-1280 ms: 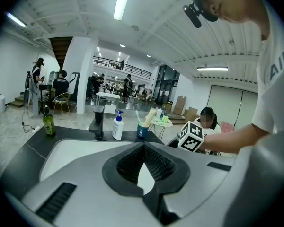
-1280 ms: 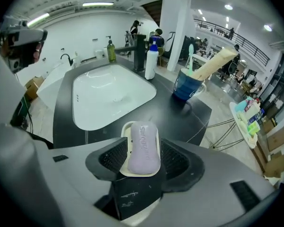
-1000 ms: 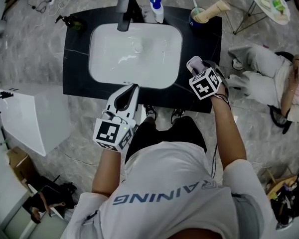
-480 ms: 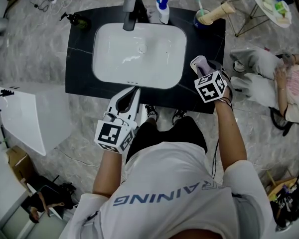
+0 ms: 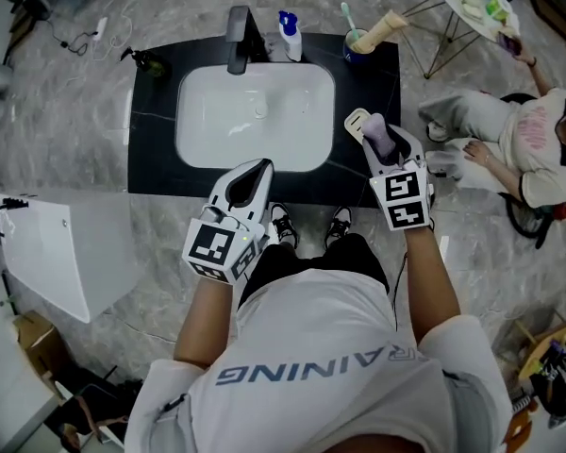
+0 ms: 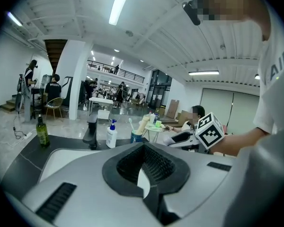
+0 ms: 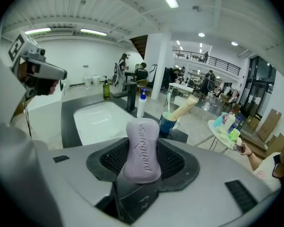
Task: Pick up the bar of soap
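A purple bar of soap (image 7: 142, 150) stands upright between the dark pads of my right gripper (image 7: 142, 161), which is shut on it. In the head view that gripper (image 5: 377, 130) hangs over the right front corner of the black counter (image 5: 151, 130), lifted off it, with the soap (image 5: 381, 143) showing between its white fingers. My left gripper (image 5: 255, 168) is over the counter's front edge, before the white sink basin (image 5: 255, 125). Its jaws (image 6: 143, 167) meet with nothing between them.
At the back of the counter stand a black faucet (image 5: 238, 26), a pump bottle (image 5: 290, 28), a blue cup with a toothbrush (image 5: 357, 43) and a dark bottle (image 5: 149, 61). A person sits on the floor at the right (image 5: 509, 149), beside a wire side table (image 5: 472, 3).
My right gripper has risen off the counter with the soap in it and tilted. The left gripper has lifted a little.
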`<state>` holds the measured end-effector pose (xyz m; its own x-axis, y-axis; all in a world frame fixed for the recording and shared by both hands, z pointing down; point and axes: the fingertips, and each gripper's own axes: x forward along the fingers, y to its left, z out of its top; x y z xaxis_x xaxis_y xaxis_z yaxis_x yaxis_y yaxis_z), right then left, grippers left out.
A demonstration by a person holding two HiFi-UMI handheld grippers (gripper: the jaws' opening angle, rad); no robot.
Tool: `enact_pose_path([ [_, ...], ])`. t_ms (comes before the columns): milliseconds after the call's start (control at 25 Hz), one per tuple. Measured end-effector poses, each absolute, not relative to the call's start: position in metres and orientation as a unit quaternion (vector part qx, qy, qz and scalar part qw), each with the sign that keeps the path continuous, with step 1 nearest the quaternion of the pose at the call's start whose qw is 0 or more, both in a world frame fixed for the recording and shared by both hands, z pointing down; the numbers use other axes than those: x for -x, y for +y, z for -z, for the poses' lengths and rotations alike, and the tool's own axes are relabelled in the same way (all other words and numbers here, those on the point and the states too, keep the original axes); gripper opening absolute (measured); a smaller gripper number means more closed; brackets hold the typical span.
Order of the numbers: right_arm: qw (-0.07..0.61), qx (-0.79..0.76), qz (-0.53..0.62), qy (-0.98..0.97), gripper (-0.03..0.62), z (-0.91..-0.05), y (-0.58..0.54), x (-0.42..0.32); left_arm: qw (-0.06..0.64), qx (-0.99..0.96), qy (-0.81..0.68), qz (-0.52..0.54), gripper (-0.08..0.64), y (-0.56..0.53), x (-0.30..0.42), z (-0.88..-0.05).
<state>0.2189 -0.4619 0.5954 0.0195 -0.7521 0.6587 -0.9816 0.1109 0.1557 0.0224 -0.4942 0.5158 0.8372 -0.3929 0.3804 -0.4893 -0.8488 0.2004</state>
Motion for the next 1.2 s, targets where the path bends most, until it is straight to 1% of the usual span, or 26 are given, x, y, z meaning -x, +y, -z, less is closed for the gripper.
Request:
enact_pose_path([
  [400, 0.202, -0.704, -0.100, -0.673, 0.196, -0.471, -0.420, -0.199, 0.094, -0.975, -0.172, -0.106, 0.002, -0.484, -0.046, -0.451],
  [680, 0.141, -0.728, -0.091, -0.664, 0.196, -0.435, -0.396, -0.185, 0.064, -0.983, -0.158, -0.073, 0.002, -0.488, -0.046, -0.414],
  [1200, 0.125, -0.747, -0.073, -0.649, 0.196, -0.417, -0.395, -0.185, 0.045, -0.987, -0.142, -0.063, 0.002, -0.493, -0.045, -0.403],
])
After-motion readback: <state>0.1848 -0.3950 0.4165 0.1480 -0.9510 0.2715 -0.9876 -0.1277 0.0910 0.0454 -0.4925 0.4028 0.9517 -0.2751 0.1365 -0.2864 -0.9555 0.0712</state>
